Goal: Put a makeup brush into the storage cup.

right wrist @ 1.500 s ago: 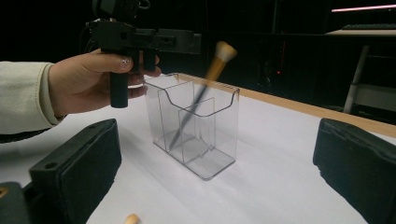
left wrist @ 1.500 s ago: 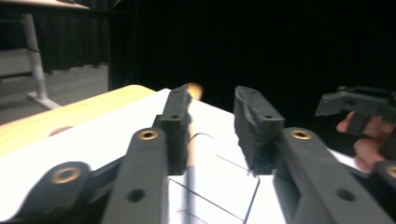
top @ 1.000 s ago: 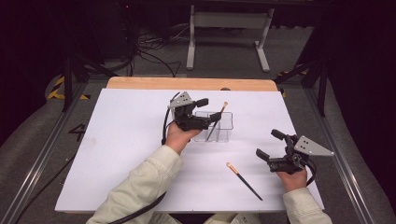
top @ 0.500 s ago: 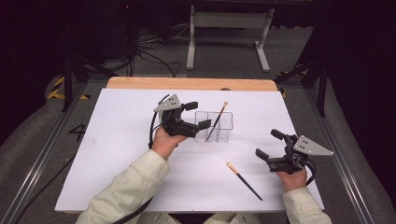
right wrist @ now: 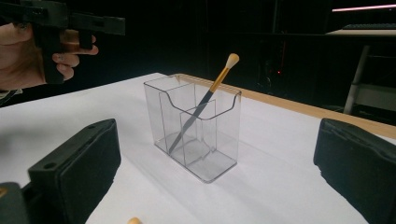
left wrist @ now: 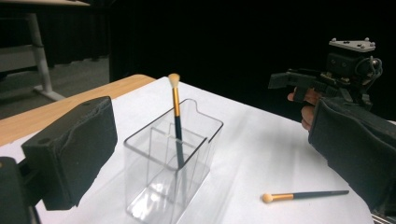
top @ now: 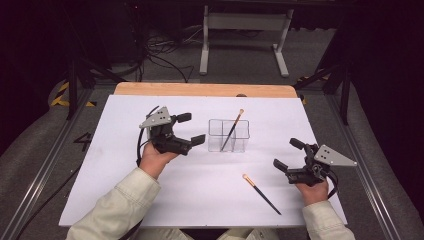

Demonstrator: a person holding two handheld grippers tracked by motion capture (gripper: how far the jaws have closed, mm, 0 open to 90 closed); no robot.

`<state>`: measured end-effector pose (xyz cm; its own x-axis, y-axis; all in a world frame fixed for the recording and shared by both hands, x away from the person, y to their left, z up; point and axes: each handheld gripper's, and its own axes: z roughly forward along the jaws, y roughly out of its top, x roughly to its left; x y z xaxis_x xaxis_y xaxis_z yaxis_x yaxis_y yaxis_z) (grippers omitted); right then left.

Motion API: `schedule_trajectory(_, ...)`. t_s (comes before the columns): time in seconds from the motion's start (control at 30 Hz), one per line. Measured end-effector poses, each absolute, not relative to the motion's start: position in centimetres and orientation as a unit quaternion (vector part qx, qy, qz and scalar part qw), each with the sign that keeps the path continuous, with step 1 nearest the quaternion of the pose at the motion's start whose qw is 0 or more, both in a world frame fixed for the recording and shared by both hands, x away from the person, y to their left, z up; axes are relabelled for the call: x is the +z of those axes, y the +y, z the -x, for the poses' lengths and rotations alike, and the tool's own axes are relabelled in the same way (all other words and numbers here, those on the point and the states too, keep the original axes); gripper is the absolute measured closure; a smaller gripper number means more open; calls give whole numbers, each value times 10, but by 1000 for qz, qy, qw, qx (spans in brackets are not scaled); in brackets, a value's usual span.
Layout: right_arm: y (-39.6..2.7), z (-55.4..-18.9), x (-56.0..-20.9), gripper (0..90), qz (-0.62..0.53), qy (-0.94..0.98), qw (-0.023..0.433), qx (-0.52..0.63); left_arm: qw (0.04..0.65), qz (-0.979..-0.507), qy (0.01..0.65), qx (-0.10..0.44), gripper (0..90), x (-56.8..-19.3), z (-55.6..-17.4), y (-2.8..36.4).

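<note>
A clear acrylic holder (top: 240, 142) with several compartments stands mid-table. One gold-and-black makeup brush (top: 231, 131) leans in it, bristles up. A second brush (top: 261, 193) lies flat on the white sheet, in front of the holder and to its right. My left gripper (top: 191, 128) hovers just left of the holder, open and empty. My right gripper (top: 287, 154) rests open and empty near the table's right side, just right of the lying brush. In the left gripper view the holder (left wrist: 159, 186) sits between the jaws, with the lying brush (left wrist: 303, 195) beyond it. In the right gripper view the holder (right wrist: 205, 158) stands ahead.
A white sheet (top: 125, 200) covers the table, with a wooden edge (top: 200, 90) showing at the back. A metal stand (top: 240, 30) and cables (top: 155, 55) are on the floor behind. Rails run along both sides of the table.
My left gripper has drawn back leftward from the holder, open, leaving the brush standing in it. The right gripper and the lying brush have not moved.
</note>
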<state>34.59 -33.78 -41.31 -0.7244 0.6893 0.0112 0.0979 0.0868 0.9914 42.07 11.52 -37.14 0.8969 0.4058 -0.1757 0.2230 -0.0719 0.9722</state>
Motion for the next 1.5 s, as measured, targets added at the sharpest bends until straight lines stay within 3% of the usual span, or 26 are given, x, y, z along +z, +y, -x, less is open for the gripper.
schedule_trajectory(0.63, -330, -347, -402, 0, -278, 712, 226, 604, 637, -726, 243, 89, 13, -385, -387, 175)
schedule_trajectory(1.5, -310, -342, -377, 3, -278, 773, 198, 535, 630, -725, 257, 104, 9, -384, -372, 206)
